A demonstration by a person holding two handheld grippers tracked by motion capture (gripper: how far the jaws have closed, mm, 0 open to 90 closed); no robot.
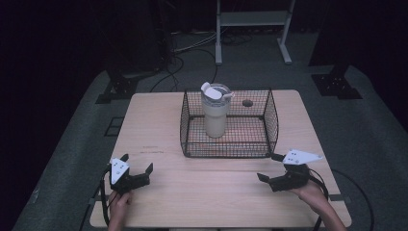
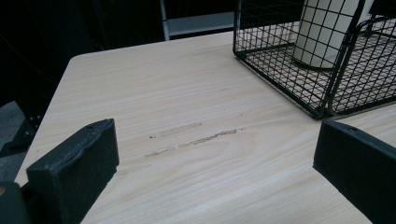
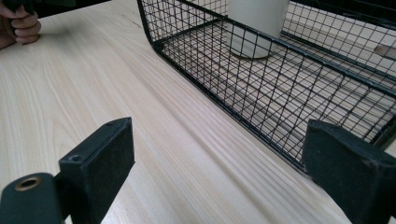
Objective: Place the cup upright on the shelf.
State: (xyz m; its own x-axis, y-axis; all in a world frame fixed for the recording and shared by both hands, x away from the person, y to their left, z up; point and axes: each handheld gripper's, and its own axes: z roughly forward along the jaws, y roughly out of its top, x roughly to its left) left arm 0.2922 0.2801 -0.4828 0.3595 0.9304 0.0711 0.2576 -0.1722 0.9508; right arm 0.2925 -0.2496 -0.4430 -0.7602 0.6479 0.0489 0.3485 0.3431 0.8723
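A cream tumbler (image 1: pixel 215 110) with a flip-up lid stands upright inside a black wire basket (image 1: pixel 269 139) at the table's far middle. The left gripper view shows the tumbler's lower body (image 2: pixel 322 32) behind the basket's corner (image 2: pixel 327 100), and the right gripper view shows the tumbler's base (image 3: pixel 256 28) through the basket's mesh (image 3: pixel 261 88). My left gripper (image 1: pixel 138 163) rests open near the front left of the table, nothing between its jaws. My right gripper (image 1: pixel 270 167) is open at the front right, just short of the basket's near right corner.
The light wood table (image 1: pixel 192 192) has scuff marks (image 2: pixel 191 137) ahead of the left gripper. A round hole (image 1: pixel 248 102) lies in the tabletop behind the basket. A white metal frame (image 1: pixel 252 19) and cables lie on the dark floor beyond the table.
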